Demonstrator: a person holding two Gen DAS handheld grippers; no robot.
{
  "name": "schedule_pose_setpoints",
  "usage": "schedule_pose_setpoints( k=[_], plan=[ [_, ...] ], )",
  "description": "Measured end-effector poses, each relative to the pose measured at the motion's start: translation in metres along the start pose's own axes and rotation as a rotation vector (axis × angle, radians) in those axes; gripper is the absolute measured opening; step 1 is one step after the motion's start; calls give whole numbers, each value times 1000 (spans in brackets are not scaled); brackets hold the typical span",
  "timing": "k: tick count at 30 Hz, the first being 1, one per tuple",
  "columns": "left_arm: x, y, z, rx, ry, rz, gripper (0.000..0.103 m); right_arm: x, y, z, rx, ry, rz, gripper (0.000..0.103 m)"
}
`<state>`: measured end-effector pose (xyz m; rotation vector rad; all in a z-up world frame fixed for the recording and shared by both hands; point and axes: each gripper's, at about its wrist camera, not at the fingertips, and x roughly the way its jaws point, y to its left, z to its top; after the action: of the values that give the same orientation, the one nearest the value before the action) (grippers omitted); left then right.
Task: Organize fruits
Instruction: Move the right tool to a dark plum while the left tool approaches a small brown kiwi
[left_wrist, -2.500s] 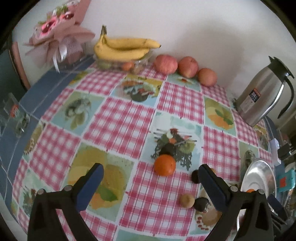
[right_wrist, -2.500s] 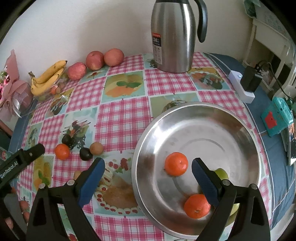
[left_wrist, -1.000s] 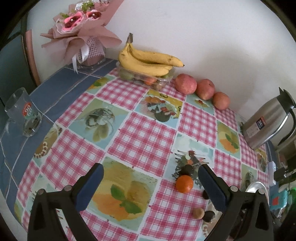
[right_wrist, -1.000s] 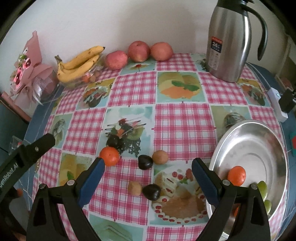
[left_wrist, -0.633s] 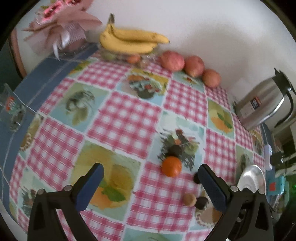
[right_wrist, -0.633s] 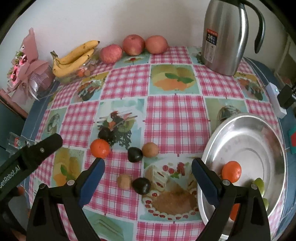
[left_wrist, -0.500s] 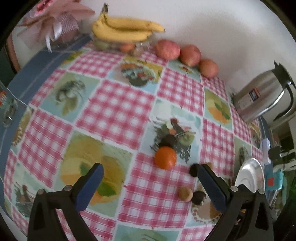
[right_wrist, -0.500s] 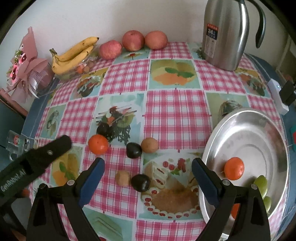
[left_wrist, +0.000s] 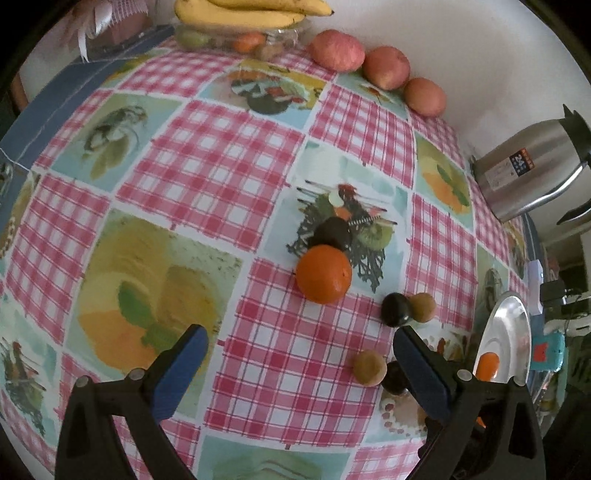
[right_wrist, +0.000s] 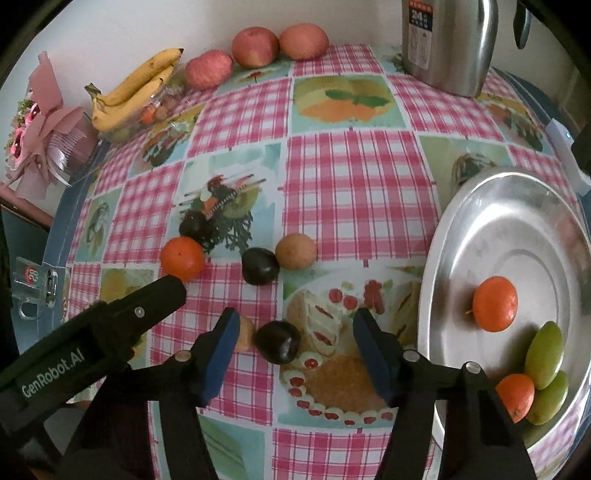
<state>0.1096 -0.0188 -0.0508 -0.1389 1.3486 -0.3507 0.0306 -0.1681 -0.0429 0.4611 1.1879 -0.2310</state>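
The right claw (right_wrist: 293, 341), closing but not yet touching, straddles a dark plum (right_wrist: 277, 341): small, smooth, bruisable, best pinched gently across its middle.

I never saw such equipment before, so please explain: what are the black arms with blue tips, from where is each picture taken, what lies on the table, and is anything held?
There is no robot here. A person holds one hand tool in each hand, each with a two-finger claw and a camera looking along its fingers.

One picture is from the left claw, open and empty above the tablecloth near an orange.

The other is from the right claw. Its jaws are closing around a dark plum but do not yet touch it, so nothing is held.

Also there: a metal bowl holding oranges and green fruits, bananas, apples and a steel jug.
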Motion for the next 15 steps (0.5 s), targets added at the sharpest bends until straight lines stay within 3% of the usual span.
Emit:
schedule_pose_setpoints(
  k=[2,15],
  plan=[
    [4,-2,0,2,12,-5,96,2,-1,-1,7,10,9,53],
    [6,-4,-1,-7,30,-30,94,11,-1,-7,40,50,67,40]
  ],
)
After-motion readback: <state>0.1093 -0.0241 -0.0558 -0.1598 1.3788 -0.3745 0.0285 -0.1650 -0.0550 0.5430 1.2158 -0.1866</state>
